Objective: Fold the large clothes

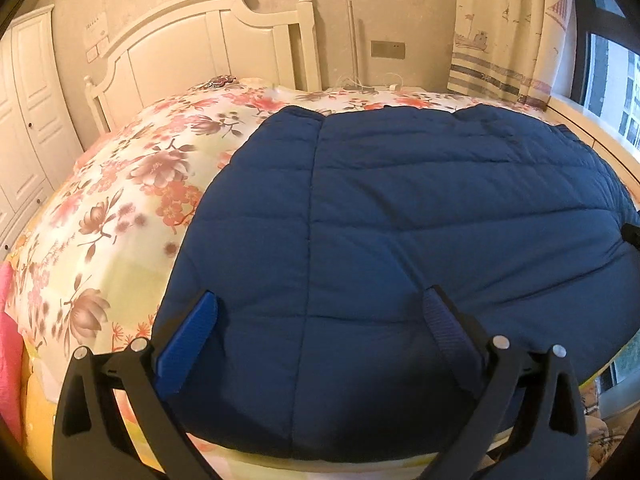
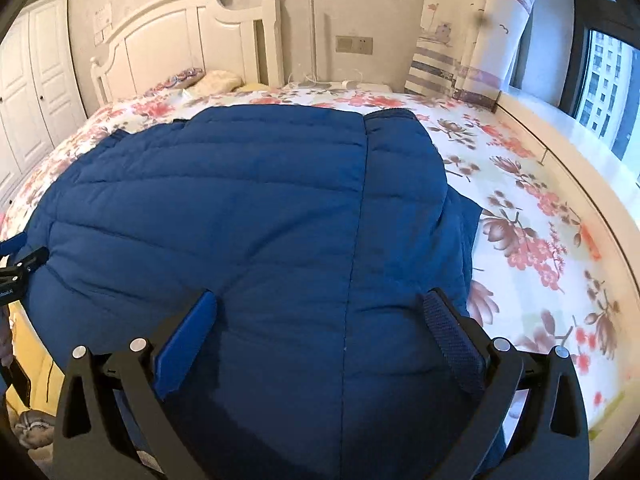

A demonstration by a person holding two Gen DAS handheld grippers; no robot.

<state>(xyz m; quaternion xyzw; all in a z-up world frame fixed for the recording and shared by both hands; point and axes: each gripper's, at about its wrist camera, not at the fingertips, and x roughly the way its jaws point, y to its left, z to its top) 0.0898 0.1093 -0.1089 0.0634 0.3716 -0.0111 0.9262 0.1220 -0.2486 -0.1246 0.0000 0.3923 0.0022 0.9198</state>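
Observation:
A large dark blue quilted jacket [image 1: 400,216] lies spread flat on the floral bed sheet [image 1: 120,200]; it also shows in the right wrist view [image 2: 224,208]. My left gripper [image 1: 320,304] is open and empty, just above the jacket's near left part. My right gripper [image 2: 320,304] is open and empty, above the jacket's near right part, close to a long seam. The left gripper's tip [image 2: 20,260] shows at the far left of the right wrist view, at the jacket's left edge. A folded sleeve or side panel [image 2: 400,168] lies along the jacket's right side.
The white headboard [image 1: 208,40] and the wall are at the far end. A white wardrobe [image 1: 28,112] stands on the left. A curtain [image 2: 472,32] and a window ledge [image 2: 568,128] run along the right. Something pink [image 1: 10,340] is at the bed's left edge.

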